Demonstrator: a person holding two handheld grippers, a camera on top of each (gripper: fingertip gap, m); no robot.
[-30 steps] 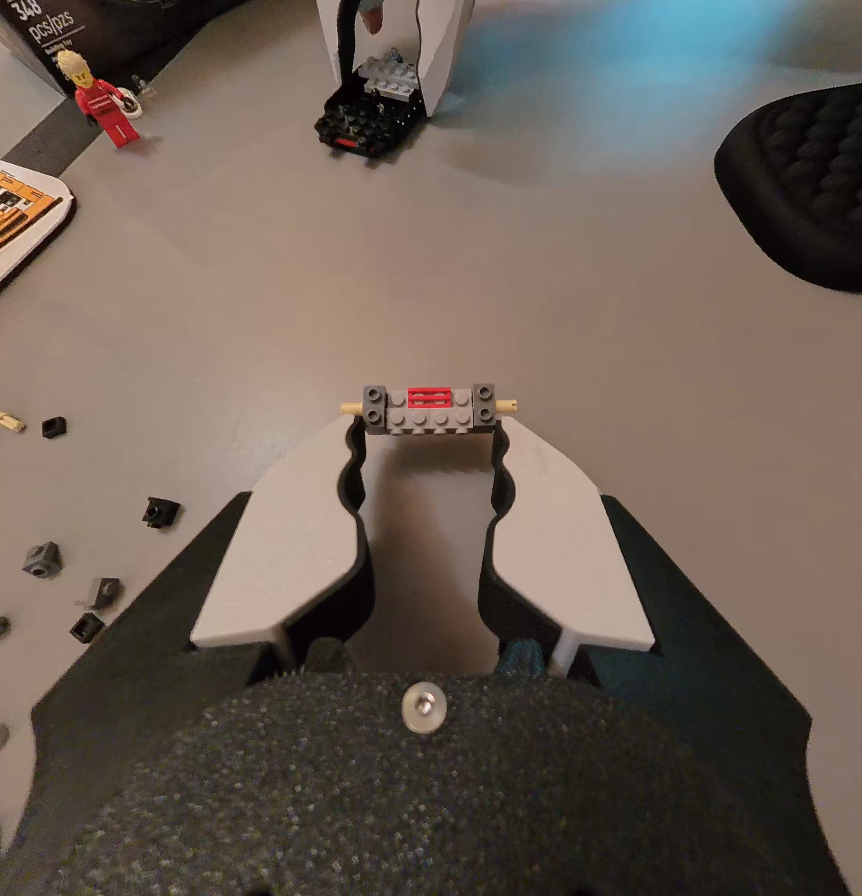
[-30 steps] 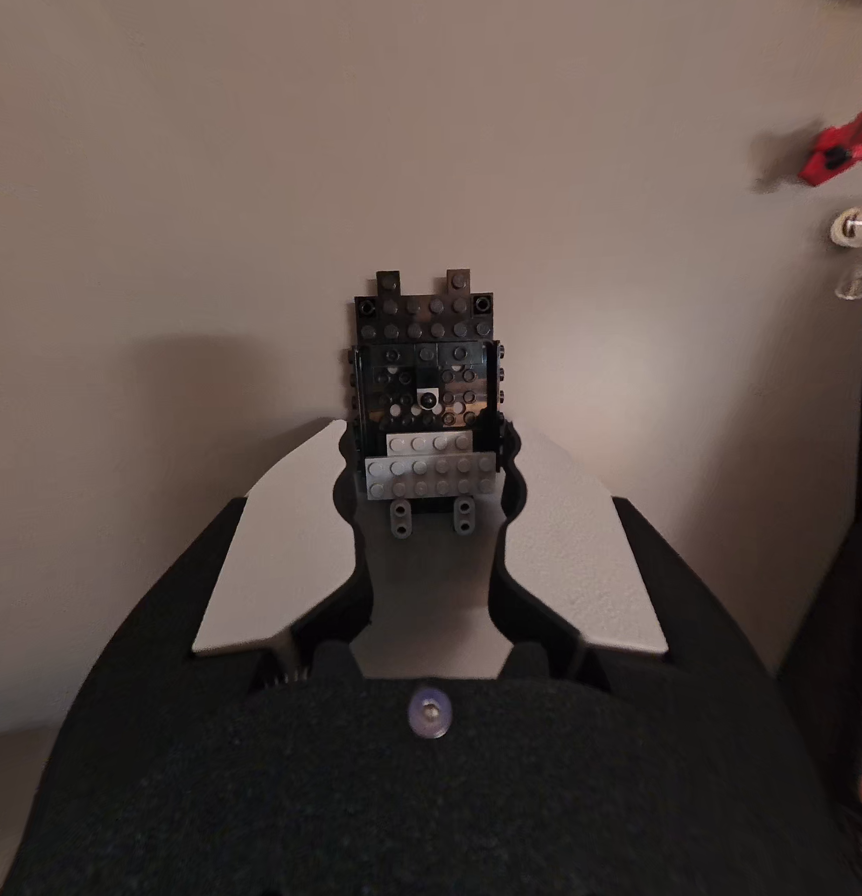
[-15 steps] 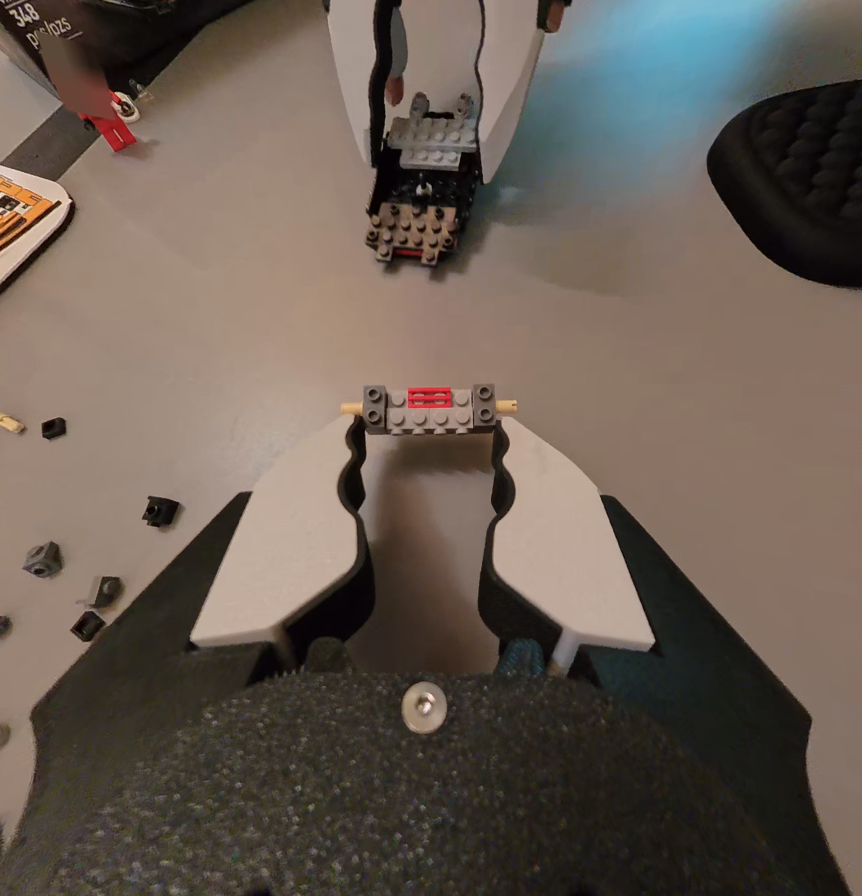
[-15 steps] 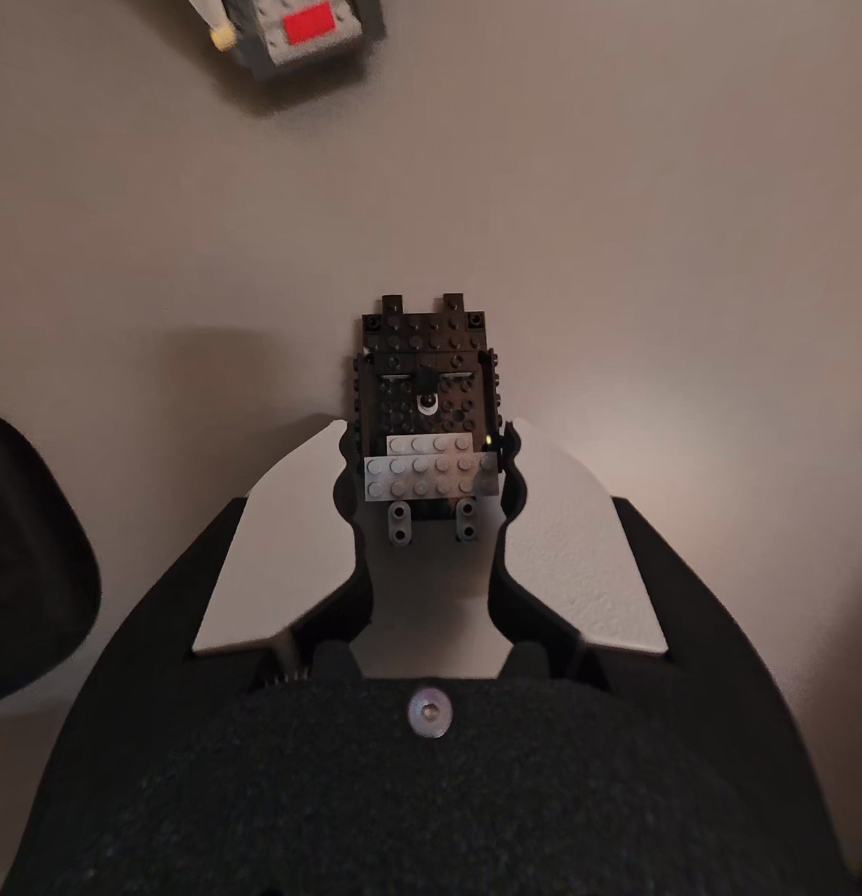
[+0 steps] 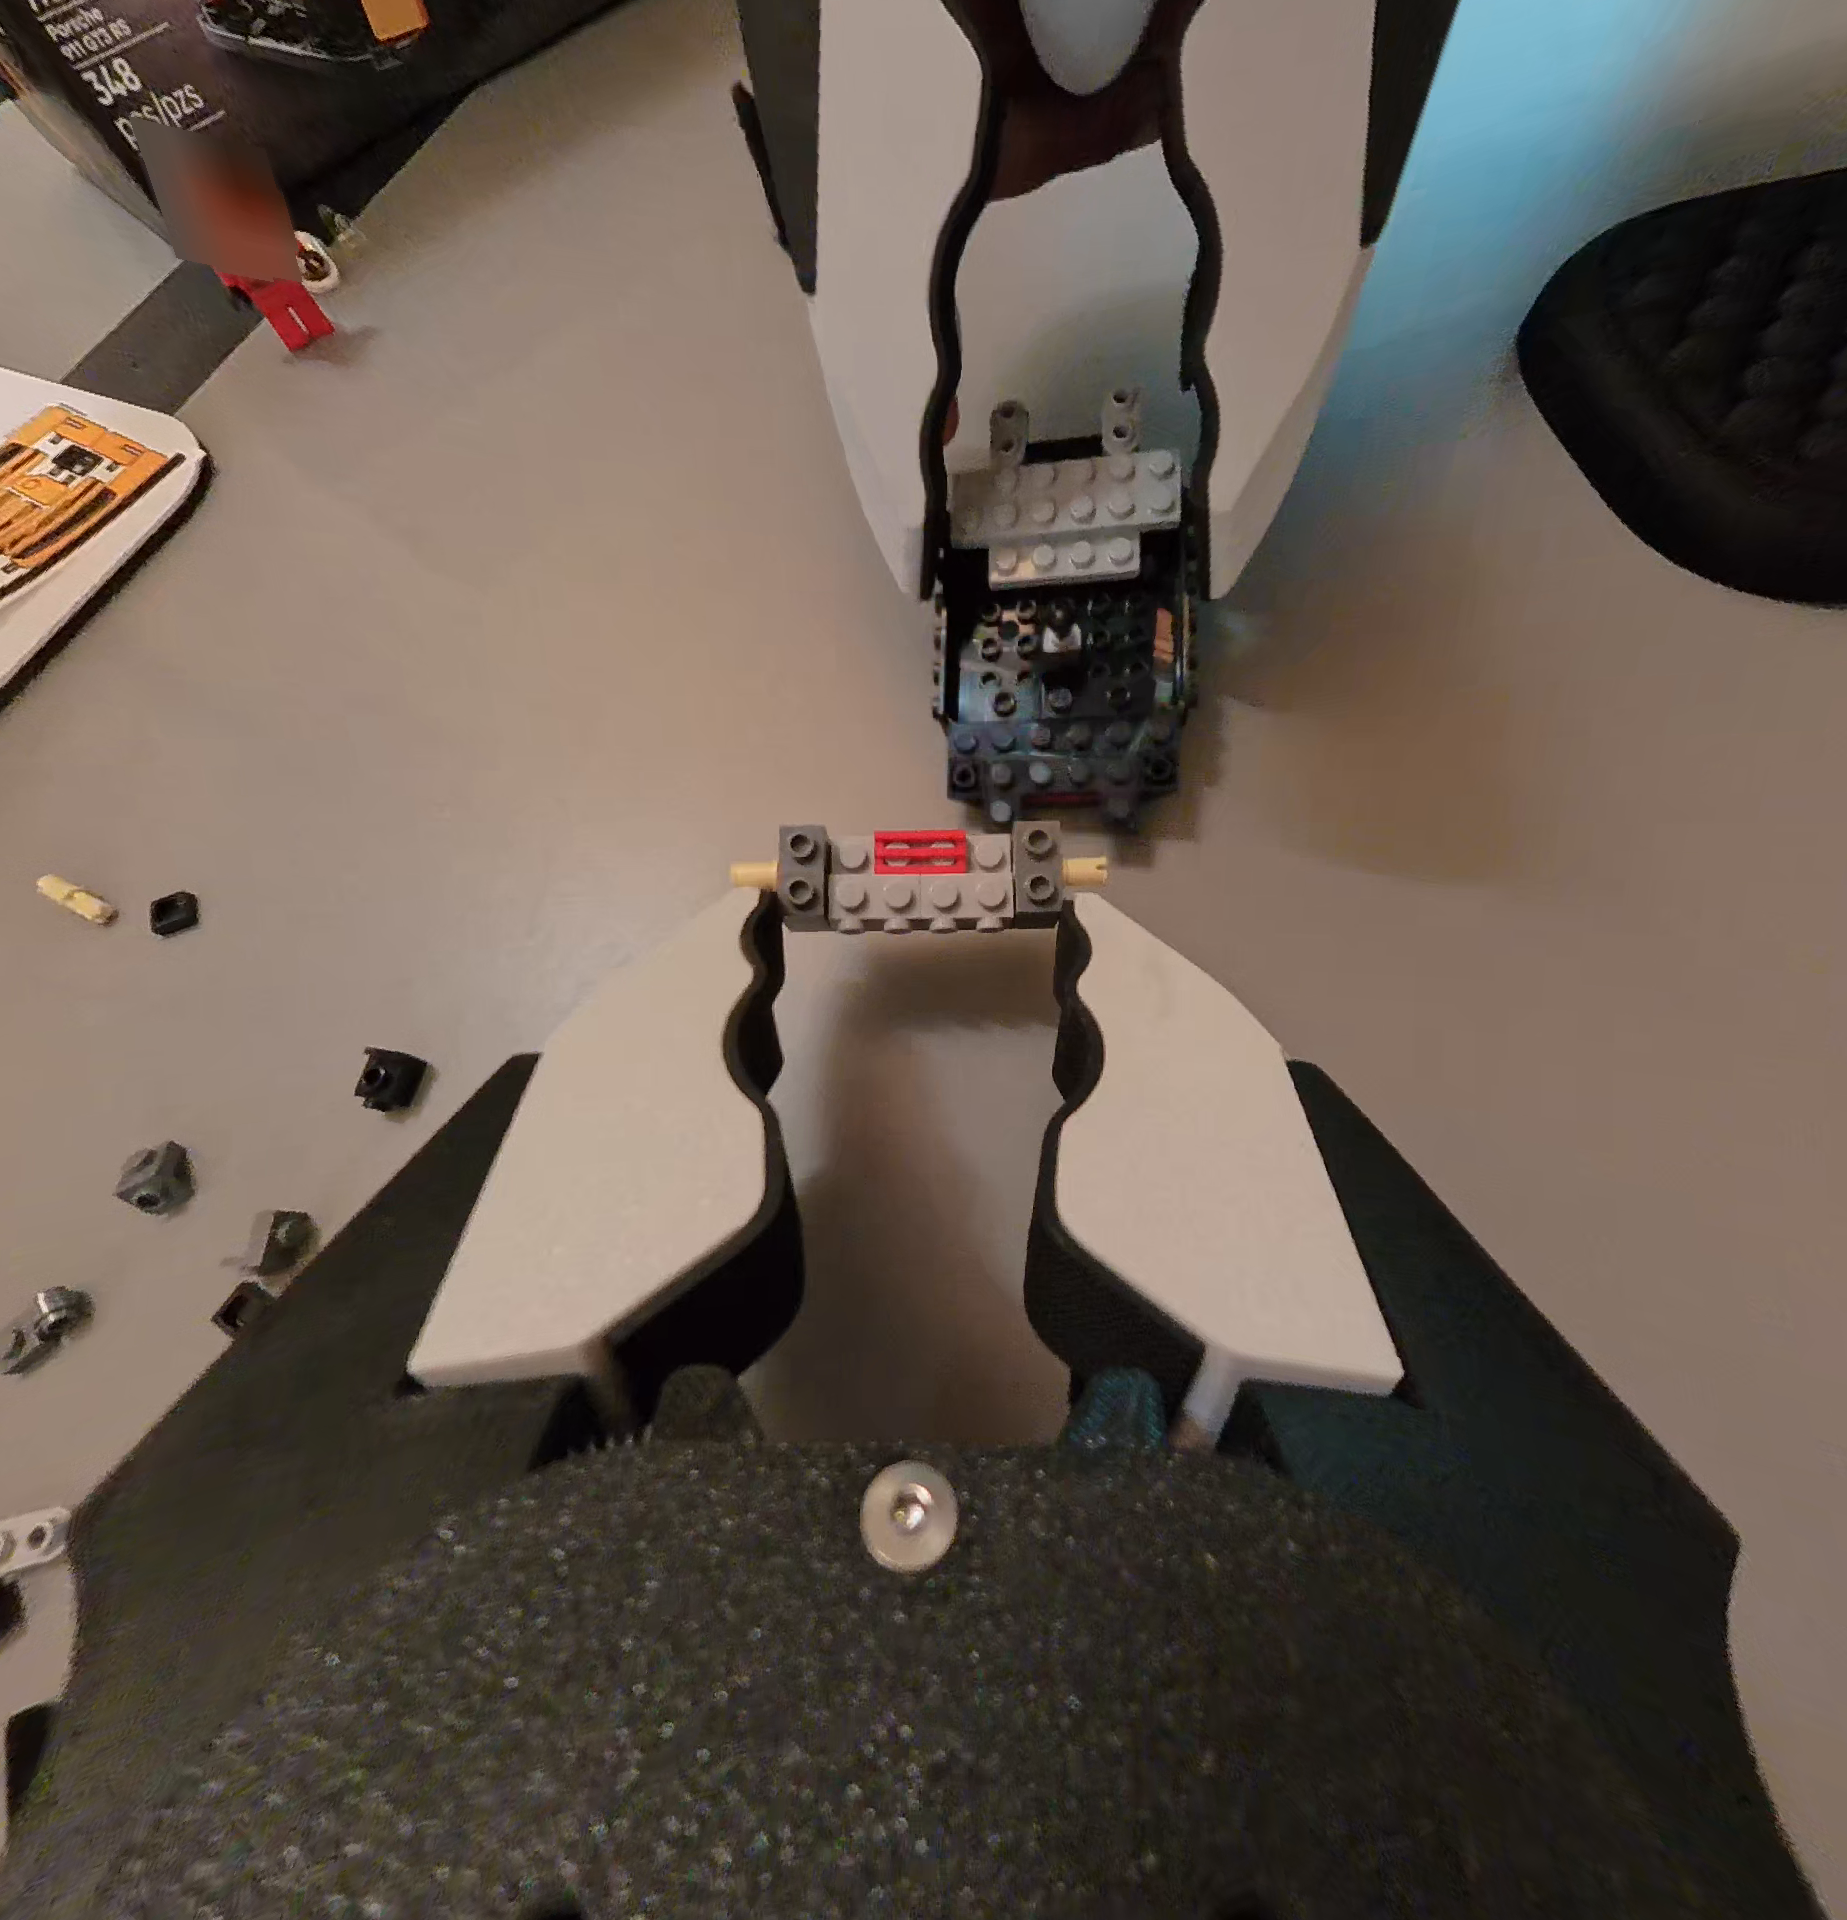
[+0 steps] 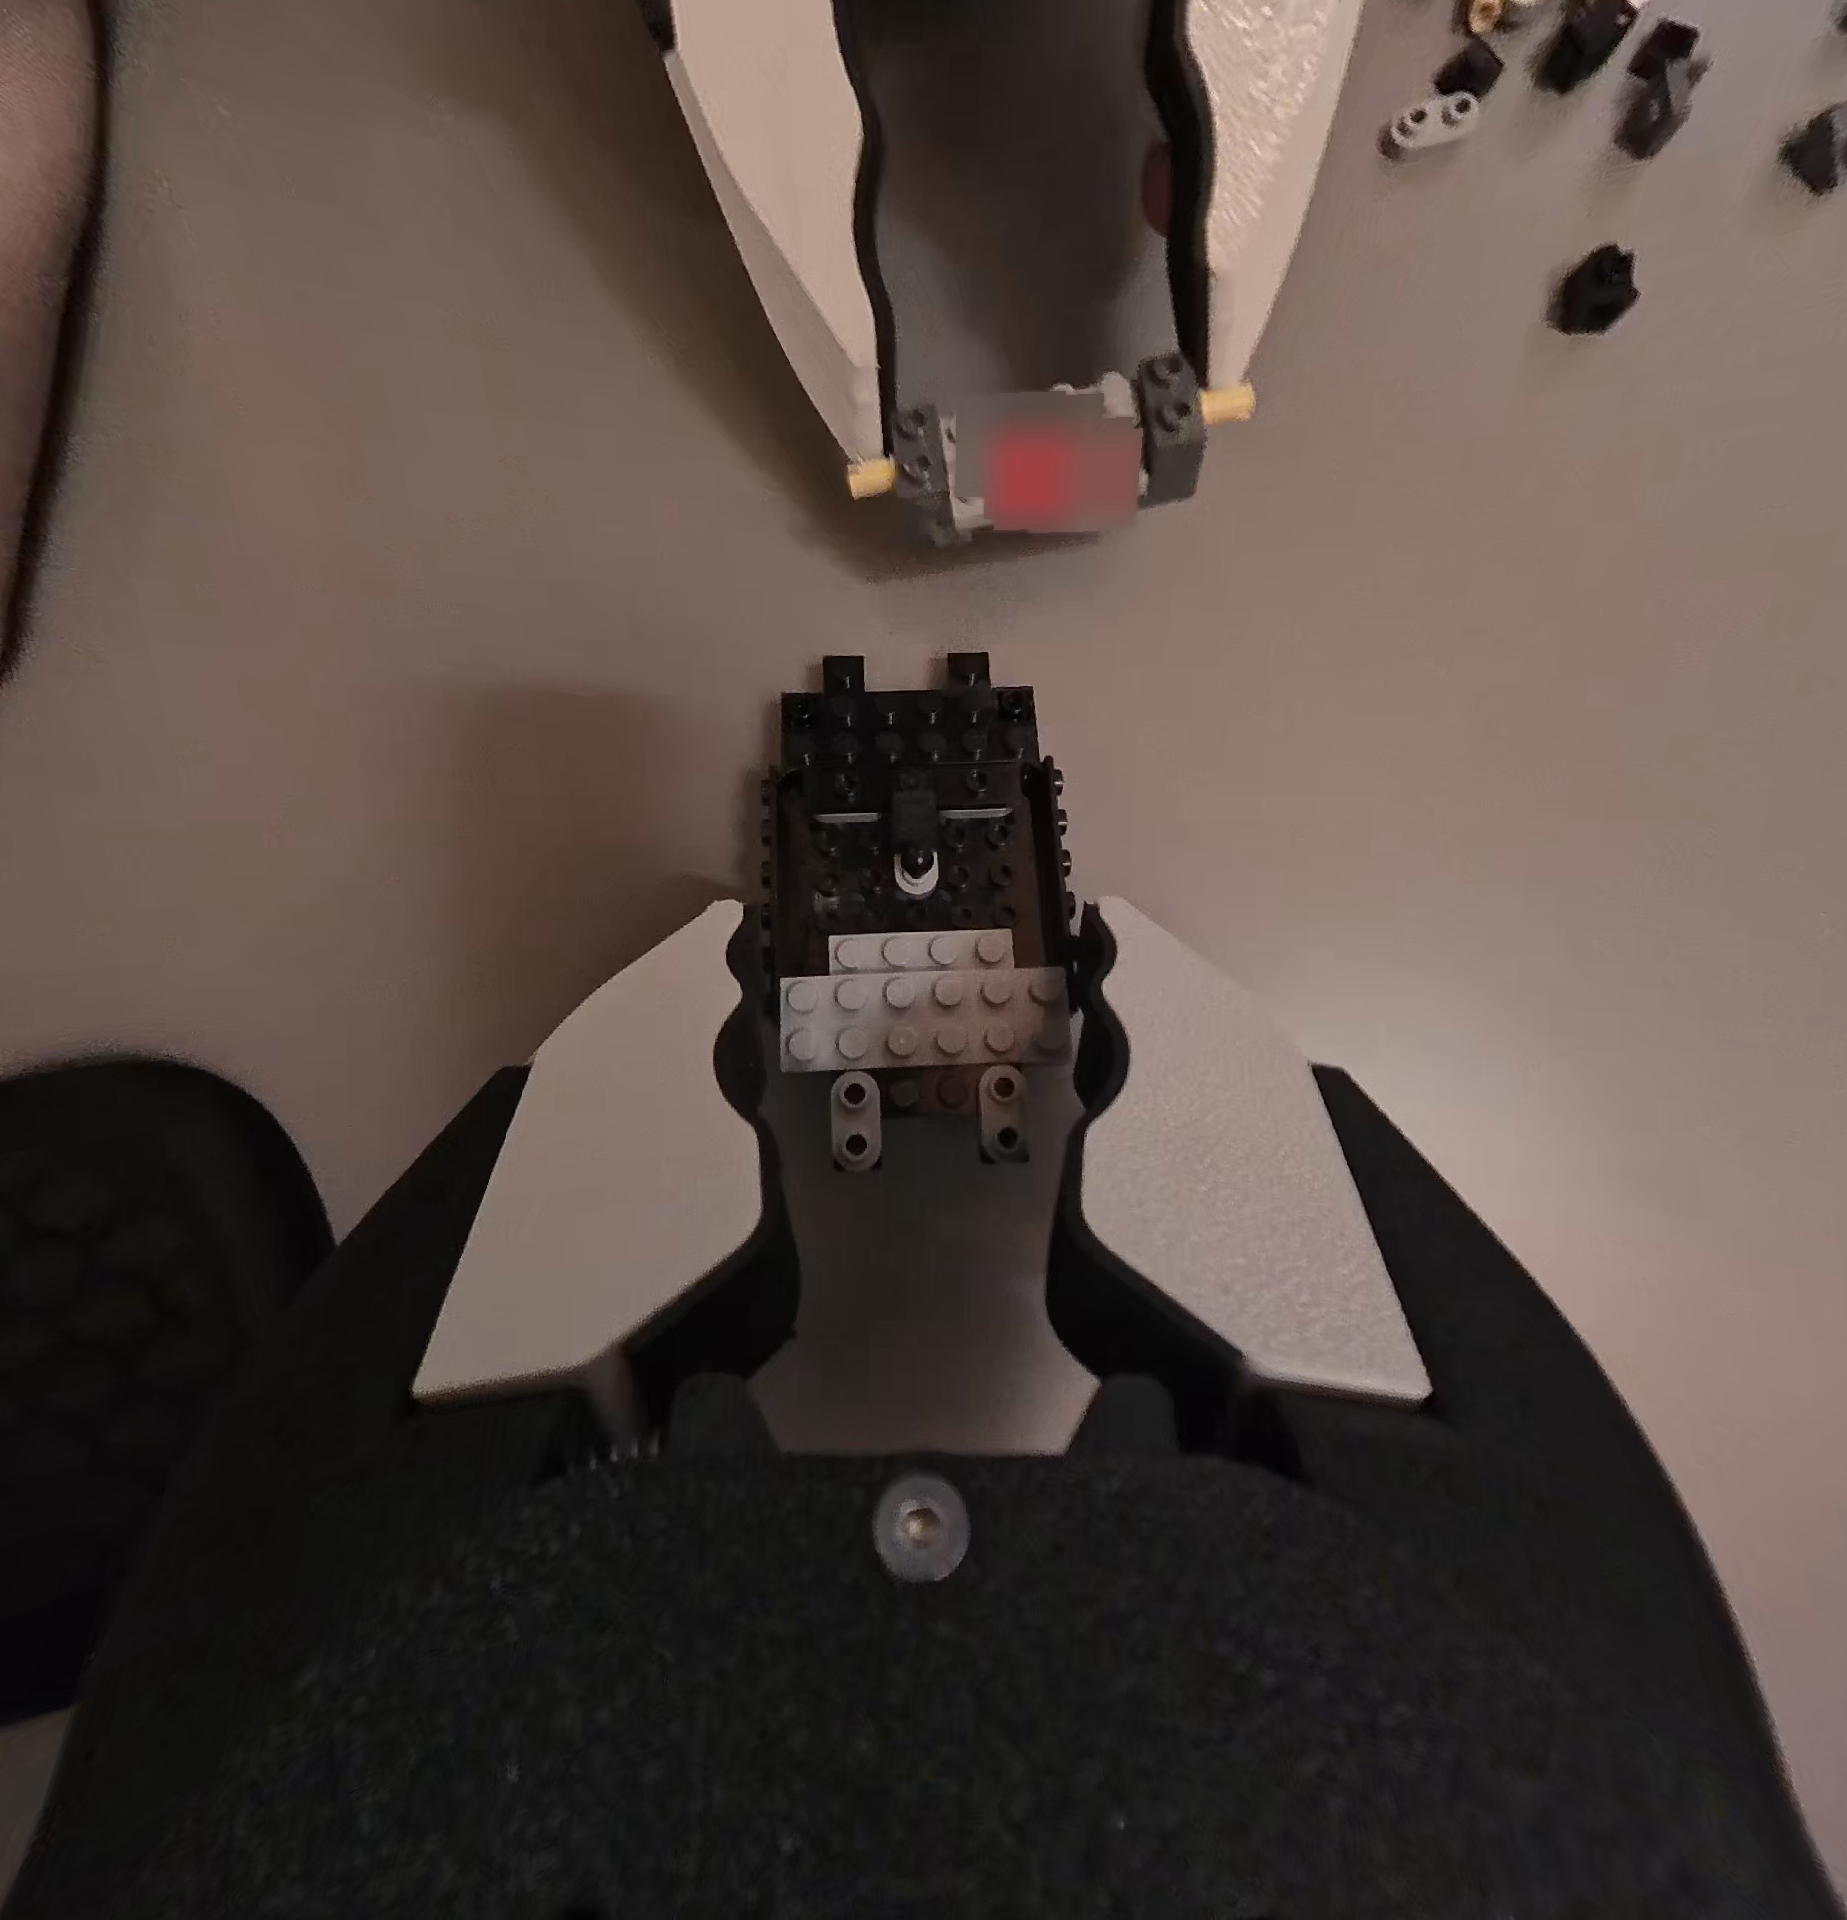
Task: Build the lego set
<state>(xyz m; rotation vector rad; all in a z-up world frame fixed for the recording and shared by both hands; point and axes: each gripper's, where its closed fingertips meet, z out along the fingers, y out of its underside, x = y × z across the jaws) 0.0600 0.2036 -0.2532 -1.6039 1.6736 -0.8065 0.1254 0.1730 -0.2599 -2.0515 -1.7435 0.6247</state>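
Early build: we pinch the grey axle block [image 5: 920, 878] in the left gripper [image 5: 914, 914], the black chassis [image 6: 914, 831] in the right gripper [image 6: 914, 982] just ahead, unjoined (loose pieces [image 5: 155, 1174] remain leftward).

Minifigure [image 5: 235, 223] mosaic-blurred; box [image 5: 171, 83] cut off.
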